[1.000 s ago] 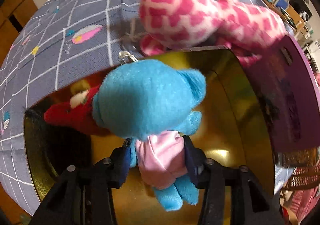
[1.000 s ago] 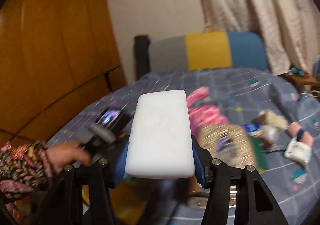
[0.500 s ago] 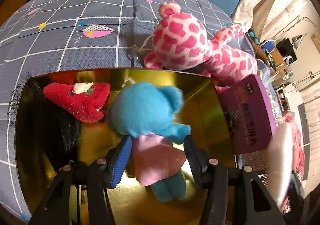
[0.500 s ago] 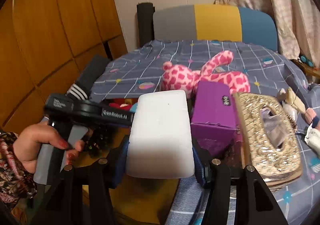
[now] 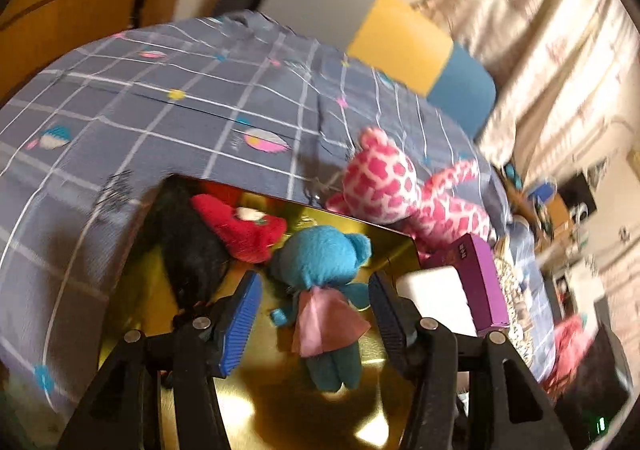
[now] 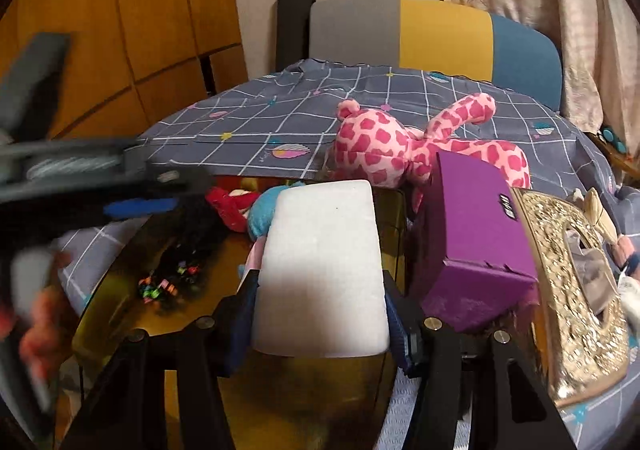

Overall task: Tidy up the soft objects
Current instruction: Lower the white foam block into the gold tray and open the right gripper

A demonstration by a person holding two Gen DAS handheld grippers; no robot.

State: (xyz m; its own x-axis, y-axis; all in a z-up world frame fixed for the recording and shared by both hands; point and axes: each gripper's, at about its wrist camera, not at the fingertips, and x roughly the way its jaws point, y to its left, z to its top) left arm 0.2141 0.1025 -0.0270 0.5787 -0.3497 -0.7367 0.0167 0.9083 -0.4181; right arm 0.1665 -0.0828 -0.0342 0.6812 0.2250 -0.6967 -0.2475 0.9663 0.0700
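Observation:
A blue plush bear [image 5: 320,282] in a pink dress lies in the shiny gold tray [image 5: 280,410], between the spread fingers of my open left gripper [image 5: 314,314]. A red plush [image 5: 240,228] and a black furry item [image 5: 188,246] lie in the tray too. My right gripper [image 6: 320,314] is shut on a white sponge block [image 6: 322,270] held over the tray [image 6: 120,290]; the block also shows in the left wrist view [image 5: 436,290]. A pink spotted plush [image 6: 400,145] lies on the bedspread behind the tray.
A purple box [image 6: 476,246] and a glittery gold tissue box [image 6: 576,290] stand right of the tray. The grey checked bedspread [image 5: 160,109] reaches to a headboard and curtains. The left gripper and hand show blurred at the left of the right wrist view.
My left gripper opened and let the blue bear down into the tray, then drew back. My right gripper brought the white sponge block down over the tray.

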